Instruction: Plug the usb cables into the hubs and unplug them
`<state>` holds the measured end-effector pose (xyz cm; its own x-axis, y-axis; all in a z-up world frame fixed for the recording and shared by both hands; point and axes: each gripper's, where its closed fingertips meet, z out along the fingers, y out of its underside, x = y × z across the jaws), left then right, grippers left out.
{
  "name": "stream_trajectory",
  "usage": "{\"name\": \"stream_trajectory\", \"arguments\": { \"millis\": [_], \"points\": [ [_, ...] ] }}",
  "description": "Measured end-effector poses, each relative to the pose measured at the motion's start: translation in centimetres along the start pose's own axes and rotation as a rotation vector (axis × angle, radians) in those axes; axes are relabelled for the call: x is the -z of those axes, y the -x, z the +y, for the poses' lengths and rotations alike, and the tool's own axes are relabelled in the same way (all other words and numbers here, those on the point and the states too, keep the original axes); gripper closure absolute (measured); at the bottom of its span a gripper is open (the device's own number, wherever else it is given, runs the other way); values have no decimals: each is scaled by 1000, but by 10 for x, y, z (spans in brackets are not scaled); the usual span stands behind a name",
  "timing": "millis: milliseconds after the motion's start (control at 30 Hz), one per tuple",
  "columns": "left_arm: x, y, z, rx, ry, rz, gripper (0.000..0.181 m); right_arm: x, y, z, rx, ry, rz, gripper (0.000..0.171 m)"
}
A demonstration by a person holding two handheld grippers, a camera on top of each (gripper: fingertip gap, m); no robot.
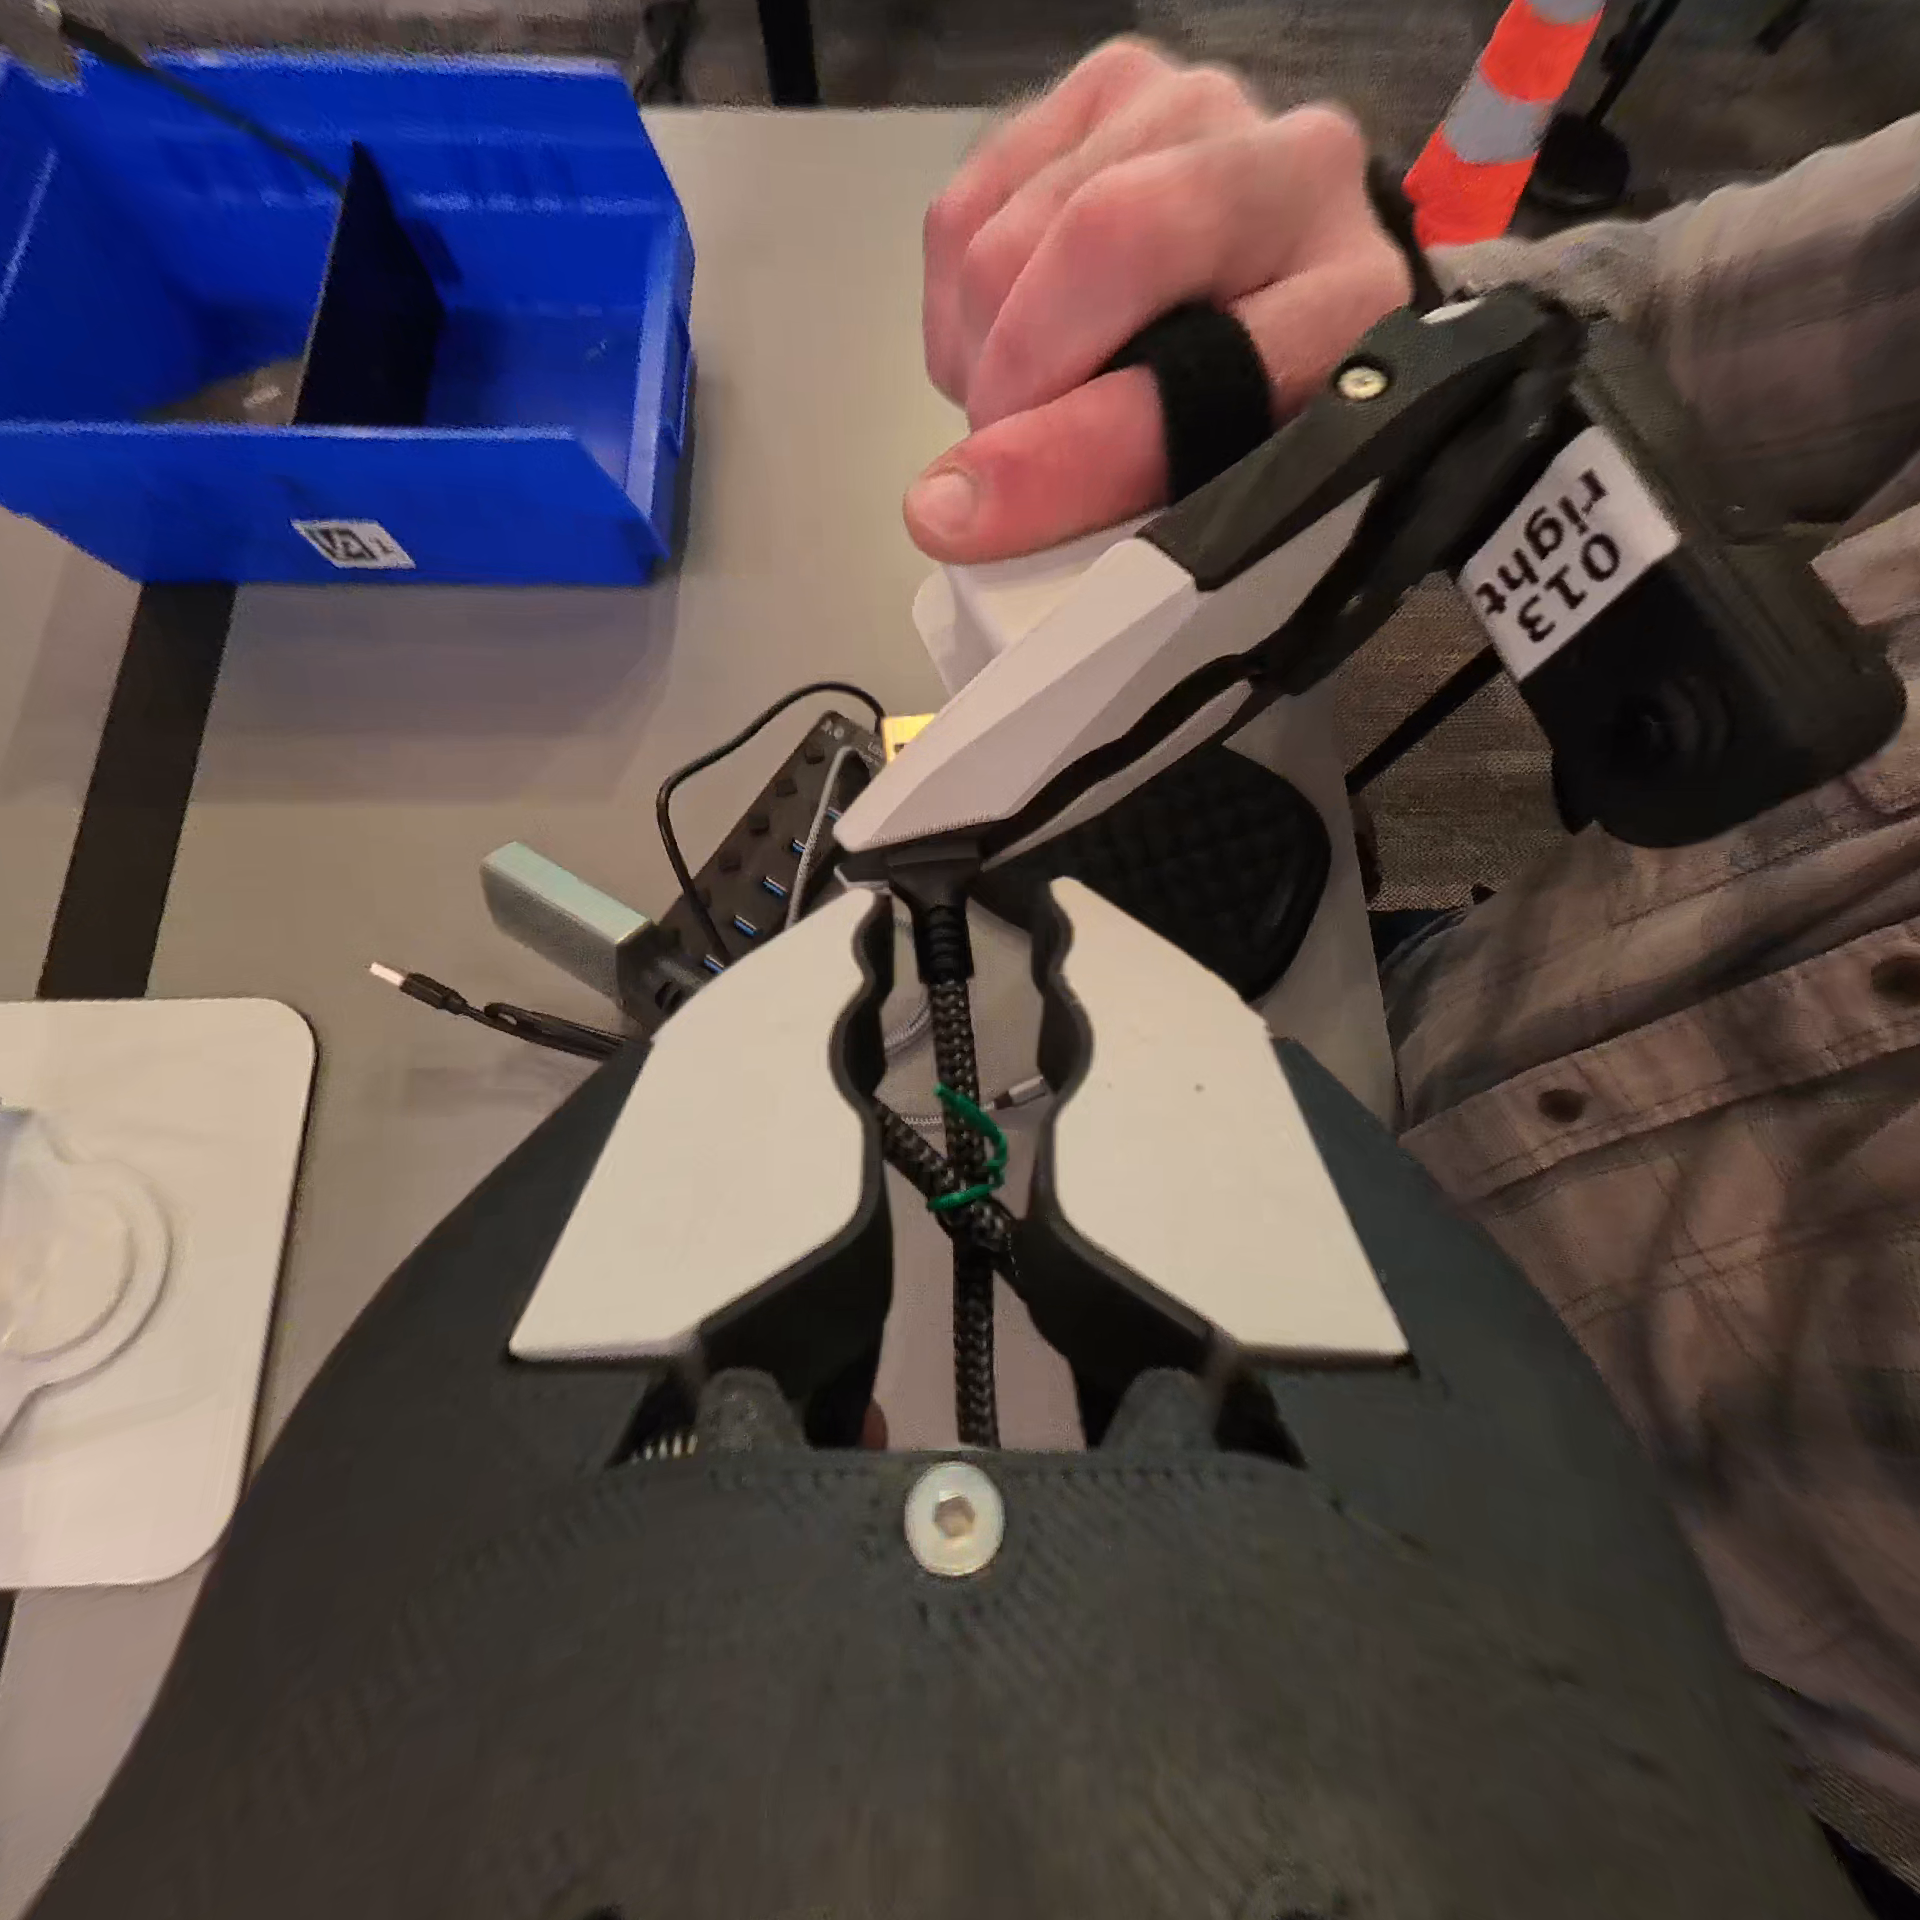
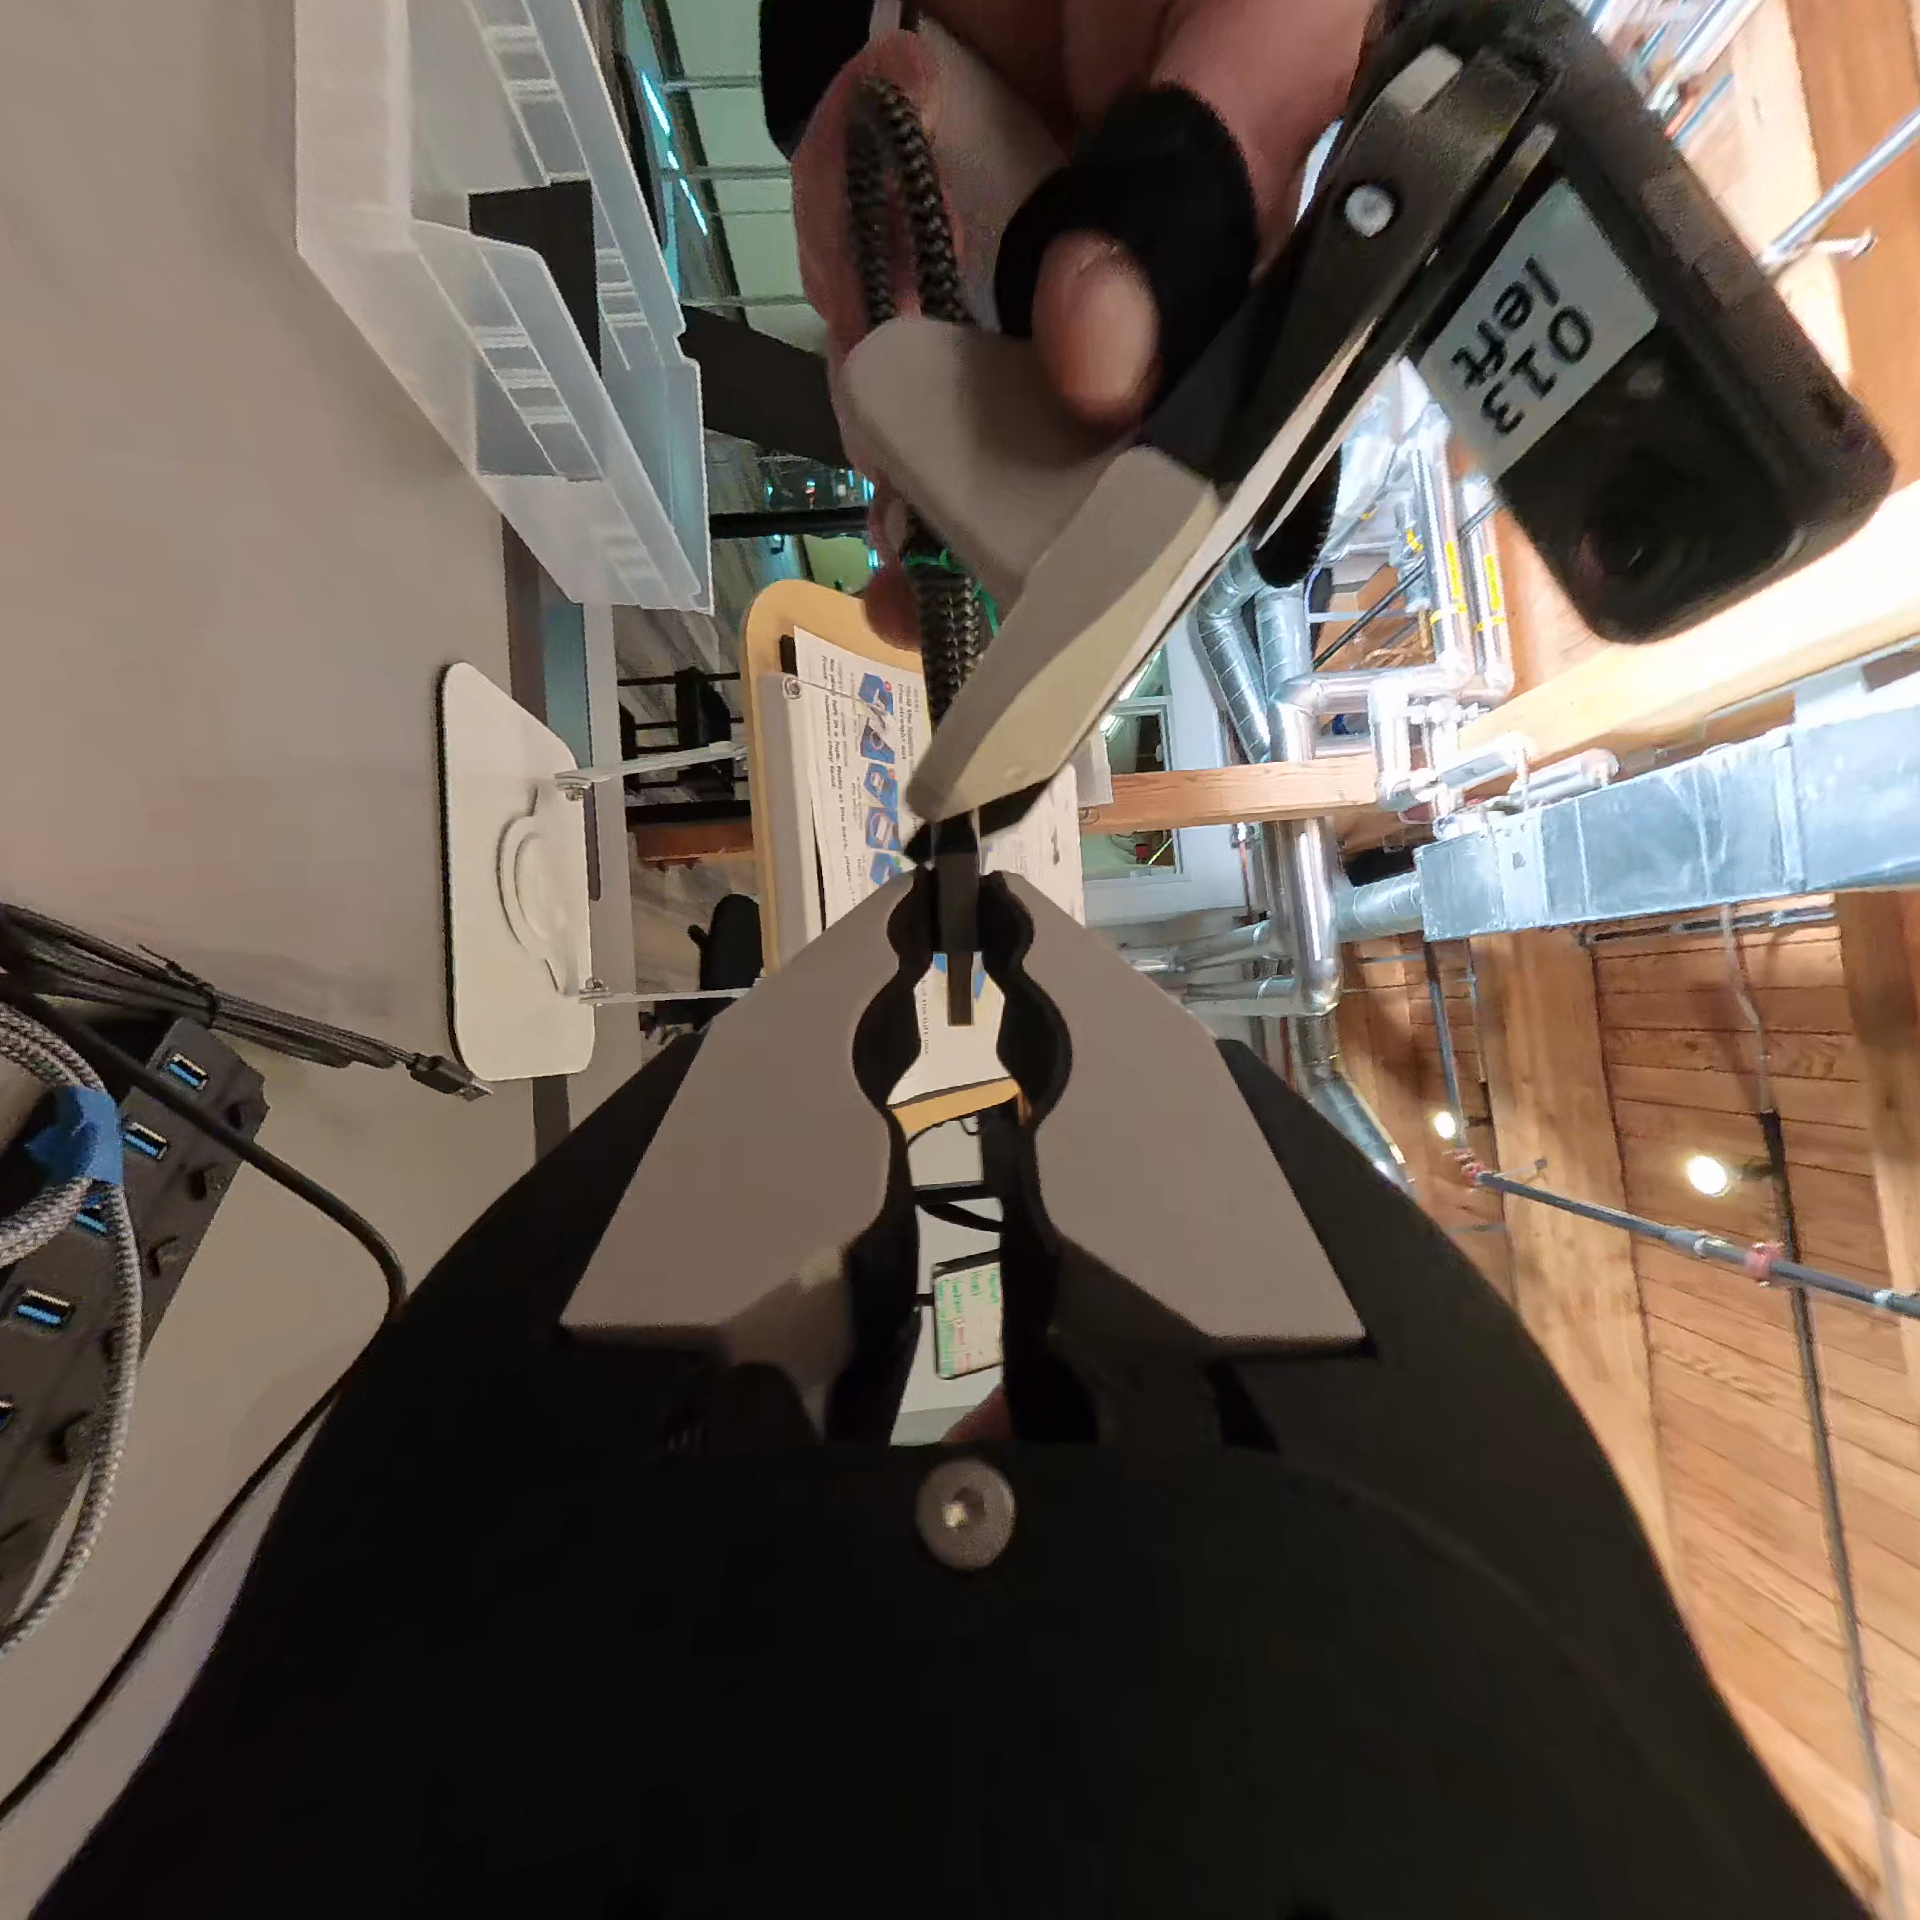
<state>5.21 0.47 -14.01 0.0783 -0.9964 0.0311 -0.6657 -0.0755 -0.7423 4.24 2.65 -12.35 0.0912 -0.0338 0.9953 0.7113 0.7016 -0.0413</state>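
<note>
Regrasp of a plug in the air, above the desk (image 1: 468, 727). The right gripper (image 2: 956, 894) is pressed together on the black plug (image 2: 961, 945). In the left wrist view the plug's ribbed collar comes out of this gripper's tips. The left gripper (image 1: 966, 904) is spread. The braided cable (image 1: 961, 1049), bound with a green tie (image 1: 977, 1143), runs between its fingers (image 1: 748, 1122) without visibly touching them. The two grippers meet tip to tip over the black hub (image 1: 769, 883), which lies on the desk beside a silver block (image 1: 561, 904). A second plug (image 1: 390, 974) lies loose on the desk near the hub.

The step in hand is probably to settle the plug in the right gripper before insertion. To do it well:

- The plug should sit square between the pads, with its metal end clear of the tips. How far that end protrudes cannot be told here.
- The left gripper should stay spread while it draws away, so that the tie does not snag on the notched inner edges.
- Slack should be kept in the cable, or its stiffness will twist the plug.
- The plug should be brought level with a free blue port (image 2: 166, 1070) and pushed straight along the port's axis.
- The hub looks light and unfixed, so it may slide unless the left gripper steadies it.
</note>
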Motion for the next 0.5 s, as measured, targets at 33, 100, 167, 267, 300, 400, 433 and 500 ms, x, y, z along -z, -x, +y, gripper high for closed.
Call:
{"name": "stream_trajectory", "arguments": {
  "millis": [33, 100, 167, 267, 300, 400, 433, 500],
  "points": [
    [4, 4, -5, -8, -18, -17, 146, 0, -1, 1, -23, -5, 6, 164],
    [16, 4, -21, -64, -89, -6, 143, 0, -5, -1, -53, -19, 30, 164],
    [16, 4, -23, -89, -43, 6, 141, -1, -10, -6, -83, -29, 55, 164],
    [2, 5, -9, -163, 76, 14, 148, -4, -17, -6, -113, -25, 83, 164],
    [2, 8, -12, -171, 60, 11, 150, -4, -19, -3, -148, -24, 98, 164],
    [7, 11, -22, -117, -29, 23, 156, -2, -27, 4, -275, -12, 155, 164],
    [9, 13, -26, -92, -78, 19, 158, -2, -27, 6, -302, 0, 176, 164],
    [10, 14, -30, -90, -174, -15, 159, -2, -27, 9, -368, 10, 205, 164]
  ]
}}
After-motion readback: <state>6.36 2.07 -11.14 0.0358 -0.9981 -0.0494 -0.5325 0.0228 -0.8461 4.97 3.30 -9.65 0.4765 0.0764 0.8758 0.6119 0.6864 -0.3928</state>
